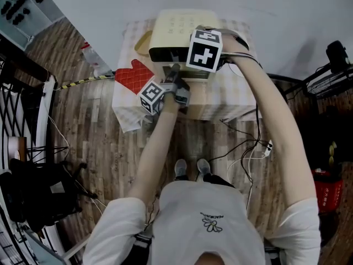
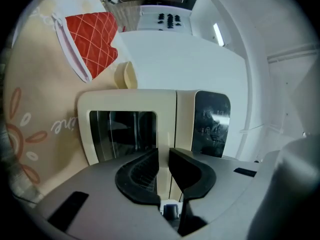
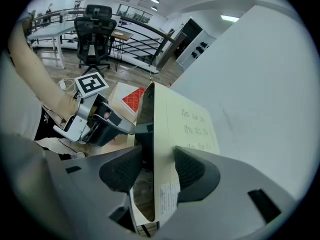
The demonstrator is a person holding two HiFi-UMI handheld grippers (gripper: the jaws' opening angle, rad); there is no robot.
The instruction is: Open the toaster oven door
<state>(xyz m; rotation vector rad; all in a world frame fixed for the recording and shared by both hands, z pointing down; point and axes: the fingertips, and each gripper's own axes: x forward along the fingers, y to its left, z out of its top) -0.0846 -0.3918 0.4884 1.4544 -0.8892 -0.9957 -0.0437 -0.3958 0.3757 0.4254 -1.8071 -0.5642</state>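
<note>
A cream toaster oven (image 1: 176,26) stands on a cloth-covered table (image 1: 220,101). In the left gripper view its glass door (image 2: 122,134) is on the left and a dark control panel (image 2: 212,124) on the right. My left gripper (image 1: 175,69) is at the oven's front. Its jaws (image 2: 163,156) stand narrow around the cream strip at the door's right edge, and the pads seem to press on it. My right gripper (image 1: 205,65) sits on the oven's top right. It (image 3: 155,171) clamps the edge of the cream casing (image 3: 185,124), one pad on each side.
A red quilted oven mitt (image 1: 134,76) lies on the cloth left of the oven. A pale yellow object (image 1: 143,42) sits beside the oven's left wall. Cables (image 1: 242,148) trail over the wooden floor. A black chair (image 1: 38,192) stands far left and a red basket (image 1: 325,189) far right.
</note>
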